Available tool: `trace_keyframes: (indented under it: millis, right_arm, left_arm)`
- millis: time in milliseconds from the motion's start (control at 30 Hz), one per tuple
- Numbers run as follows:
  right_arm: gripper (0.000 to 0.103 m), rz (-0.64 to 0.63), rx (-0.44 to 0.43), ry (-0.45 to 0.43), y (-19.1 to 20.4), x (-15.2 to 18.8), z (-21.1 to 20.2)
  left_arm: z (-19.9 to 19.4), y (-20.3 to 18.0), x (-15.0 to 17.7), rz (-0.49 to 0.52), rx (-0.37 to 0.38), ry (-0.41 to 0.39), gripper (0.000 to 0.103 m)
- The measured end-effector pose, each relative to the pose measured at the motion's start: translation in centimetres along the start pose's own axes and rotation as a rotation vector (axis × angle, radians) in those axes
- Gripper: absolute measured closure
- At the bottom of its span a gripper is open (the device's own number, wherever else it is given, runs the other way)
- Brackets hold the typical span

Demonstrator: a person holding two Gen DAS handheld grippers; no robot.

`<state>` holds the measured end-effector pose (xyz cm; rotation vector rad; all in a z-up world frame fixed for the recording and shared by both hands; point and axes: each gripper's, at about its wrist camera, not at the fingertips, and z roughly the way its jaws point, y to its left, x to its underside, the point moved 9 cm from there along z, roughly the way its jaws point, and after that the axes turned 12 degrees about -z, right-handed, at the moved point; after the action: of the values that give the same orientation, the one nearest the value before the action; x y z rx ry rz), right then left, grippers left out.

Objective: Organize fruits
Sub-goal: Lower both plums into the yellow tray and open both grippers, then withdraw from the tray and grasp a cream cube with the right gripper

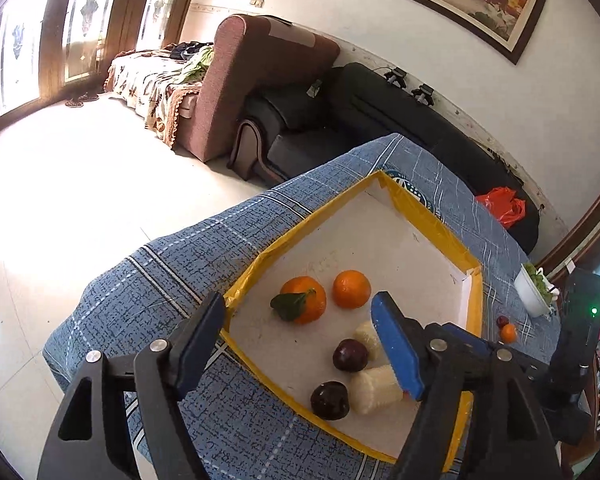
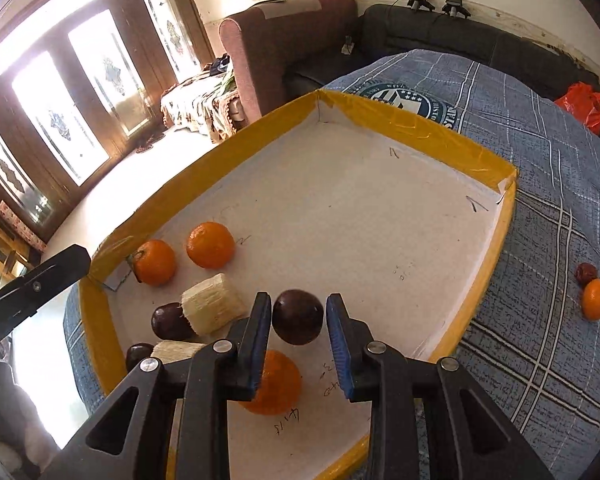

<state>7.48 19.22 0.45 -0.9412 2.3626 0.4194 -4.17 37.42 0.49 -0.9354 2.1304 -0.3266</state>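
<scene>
Blue checked cloth [image 2: 540, 208] covers the tabletop, and on it lies a wide, shallow tray [image 2: 452, 140] with a white floor and yellow taped walls. Most of the fruit is already inside this tray.

Two oranges [image 1: 352, 289] sit side by side near one wall; one of them has a green leaf. A third orange [image 2: 278, 384] lies close to the right gripper, partly hidden by its left finger. Two pale cut pieces [image 1: 376, 394], maybe sugarcane or peeled banana, I cannot tell which, rest among dark round fruits [image 1: 350, 355] that look like plums.

The right gripper [image 2: 299, 320] hovers over the tray with one dark plum [image 2: 298, 317] between its jaws. The jaws are only a little apart, and small gaps seem to show on both sides of the plum, so I cannot tell if it is held or already let go.

The left gripper [image 1: 300, 340] has its jaws wide apart and holds nothing; it hangs above the plums and pale pieces.

Outside the tray, a small orange [image 2: 595, 299] and a dark red fruit [image 2: 587, 274] wait on the cloth, touching each other. I judge the task more than half done; these two remain.
</scene>
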Motion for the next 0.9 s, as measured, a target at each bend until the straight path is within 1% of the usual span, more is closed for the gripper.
trace_keyframes:
  millis: [67, 133, 167, 200, 267, 333, 433, 533, 633, 700, 800, 900]
  right_arm:
    - [0.071, 0.017, -0.002, -0.033, -0.4, -0.3, -1.5]
    - [0.067, 0.036, 0.009, -0.074, -1.2, -0.3, -3.6]
    - [0.064, 0.045, 0.023, -0.090, -1.9, -0.2, -4.5]
    - [0.060, 0.059, 0.043, -0.108, -2.9, 0.2, -5.7]
    - [0.056, 0.094, 0.073, -0.132, -4.8, 1.3, -7.5]
    - [0.055, 0.142, 0.102, -0.148, -7.3, 2.8, -9.3]
    - [0.055, 0.219, 0.165, -0.177, -11.3, 6.3, -12.5]
    - [0.056, 0.305, 0.250, -0.191, -16.1, 10.6, -16.0]
    - [0.055, 0.404, 0.334, -0.187, -21.0, 14.9, -19.4]
    - [0.055, 0.480, 0.372, -0.179, -24.0, 17.8, -21.2]
    - [0.054, 0.552, 0.401, -0.177, -26.6, 20.9, -22.7]
    - [0.054, 0.590, 0.403, -0.169, -27.7, 22.3, -22.6]
  left_arm:
    - [-0.9, -0.1, -0.3, -0.010, 0.009, -0.022, 0.027]
    - [-1.8, -0.4, -0.2, -0.017, 0.021, -0.035, 0.026]
    - [-2.1, -0.7, 0.0, -0.019, 0.034, -0.032, 0.025]
    - [-2.2, -1.2, 0.3, -0.016, 0.043, -0.026, 0.025]
    - [-2.5, -2.1, 0.9, -0.001, 0.058, -0.014, 0.025]
    - [-2.8, -3.1, 1.6, 0.021, 0.073, -0.004, 0.025]
    - [-3.1, -4.8, 2.8, 0.060, 0.093, 0.016, 0.025]
    - [-3.1, -6.5, 4.2, 0.097, 0.109, 0.037, 0.024]
    - [-2.6, -9.0, 6.1, 0.138, 0.137, 0.080, 0.023]
    - [-2.2, -10.7, 7.7, 0.171, 0.160, 0.118, 0.023]
    - [-1.8, -12.9, 10.1, 0.226, 0.184, 0.165, 0.023]
    - [-1.6, -14.6, 11.9, 0.286, 0.195, 0.196, 0.023]
